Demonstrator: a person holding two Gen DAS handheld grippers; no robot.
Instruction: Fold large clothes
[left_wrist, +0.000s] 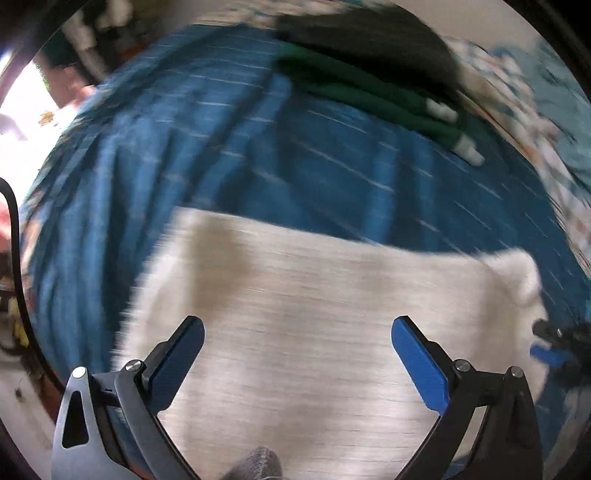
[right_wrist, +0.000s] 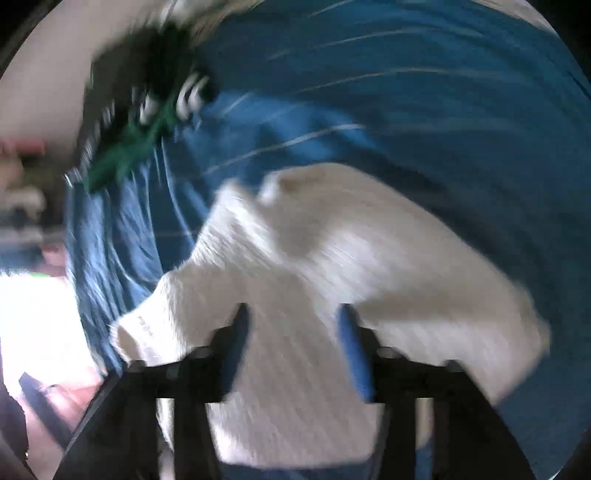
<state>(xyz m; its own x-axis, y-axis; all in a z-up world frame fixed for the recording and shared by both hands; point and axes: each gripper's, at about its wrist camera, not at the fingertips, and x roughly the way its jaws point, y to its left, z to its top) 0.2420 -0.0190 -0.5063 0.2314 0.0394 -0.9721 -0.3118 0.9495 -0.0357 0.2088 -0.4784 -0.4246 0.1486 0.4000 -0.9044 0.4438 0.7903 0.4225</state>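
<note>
A cream knitted garment (left_wrist: 314, 314) lies on a blue striped bedspread (left_wrist: 258, 147). My left gripper (left_wrist: 297, 332) is open wide, hovering over the garment with nothing between its fingers. In the right wrist view the same garment (right_wrist: 332, 240) is bunched and blurred by motion. My right gripper (right_wrist: 291, 321) has its fingers partly apart with the cream fabric between them; the blur hides whether they pinch it. The right gripper's blue tip (left_wrist: 550, 354) shows at the right edge of the left wrist view.
A folded green and black garment stack (left_wrist: 369, 74) with white cuffs lies at the far side of the bedspread; it also shows in the right wrist view (right_wrist: 140, 129). A patterned sheet (left_wrist: 535, 92) lies at the far right. A bright area (right_wrist: 33, 325) lies left.
</note>
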